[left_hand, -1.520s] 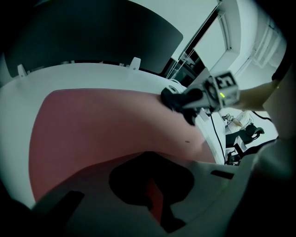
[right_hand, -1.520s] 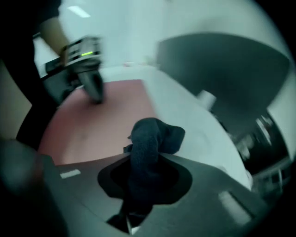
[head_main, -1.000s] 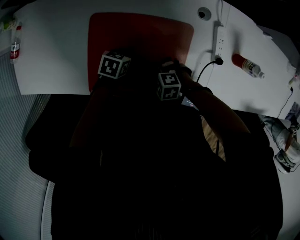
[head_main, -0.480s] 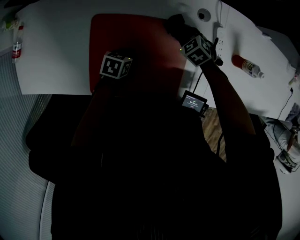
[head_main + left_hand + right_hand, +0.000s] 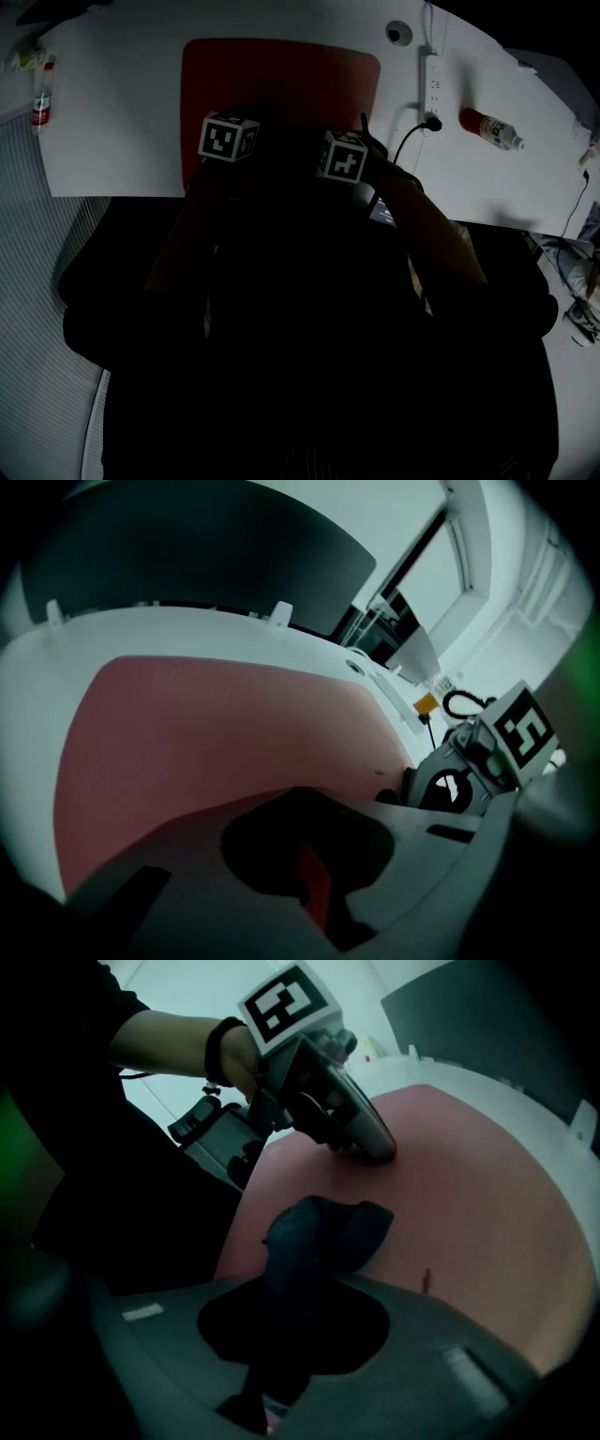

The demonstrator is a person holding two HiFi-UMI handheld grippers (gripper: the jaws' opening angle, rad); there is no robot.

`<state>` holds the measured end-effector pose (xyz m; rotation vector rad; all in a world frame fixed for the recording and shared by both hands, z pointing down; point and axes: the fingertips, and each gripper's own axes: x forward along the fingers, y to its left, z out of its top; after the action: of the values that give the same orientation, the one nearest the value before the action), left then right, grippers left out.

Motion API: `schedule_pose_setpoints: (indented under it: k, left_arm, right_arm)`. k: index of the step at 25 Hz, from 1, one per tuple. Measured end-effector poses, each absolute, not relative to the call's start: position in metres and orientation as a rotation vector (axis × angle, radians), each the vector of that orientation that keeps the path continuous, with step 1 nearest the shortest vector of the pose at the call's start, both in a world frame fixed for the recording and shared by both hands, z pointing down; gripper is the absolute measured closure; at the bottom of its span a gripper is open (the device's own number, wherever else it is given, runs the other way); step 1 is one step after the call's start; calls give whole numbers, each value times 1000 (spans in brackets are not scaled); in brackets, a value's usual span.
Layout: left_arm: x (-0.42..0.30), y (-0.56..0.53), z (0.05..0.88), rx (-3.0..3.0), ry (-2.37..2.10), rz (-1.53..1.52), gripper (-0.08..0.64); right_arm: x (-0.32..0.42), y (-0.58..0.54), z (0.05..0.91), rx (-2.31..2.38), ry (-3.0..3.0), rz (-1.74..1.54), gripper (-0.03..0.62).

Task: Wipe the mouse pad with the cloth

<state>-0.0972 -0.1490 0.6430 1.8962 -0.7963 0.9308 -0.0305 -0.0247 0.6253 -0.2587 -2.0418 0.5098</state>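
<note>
The white table [image 5: 112,122] carried one red mouse pad [image 5: 281,84], lying flat before me. My left gripper [image 5: 314,878] had its jaws together on nothing, and its tip rested on the pad's near part, pinning it down as I judged. My right gripper [image 5: 281,1335] was clenched on the one dark cloth [image 5: 323,1232], which lay bunched on the pad close to its near edge. I took this for mid-wipe. The next stroke called for pushing the cloth toward the far side with even pressure. I counted two grippers, one pad, one cloth, one power strip [image 5: 431,80] and two bottles: left bottle [image 5: 40,94], right bottle [image 5: 489,128].
</note>
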Motion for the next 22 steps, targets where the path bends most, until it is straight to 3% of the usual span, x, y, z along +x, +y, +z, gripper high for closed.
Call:
schedule_pose_setpoints:
  k: [7, 11, 22]
  left_arm:
    - [-102, -123, 620, 1762, -724, 606, 552]
    - [-94, -124, 557, 1858, -752, 466, 552]
    - [-12, -121, 374, 2246, -659, 198, 552]
  right_arm:
    - [-8, -68, 568, 16, -2204, 669, 521]
    - [11, -89, 499, 191, -2375, 817, 521]
    - [68, -96, 371, 652, -2609, 833, 522]
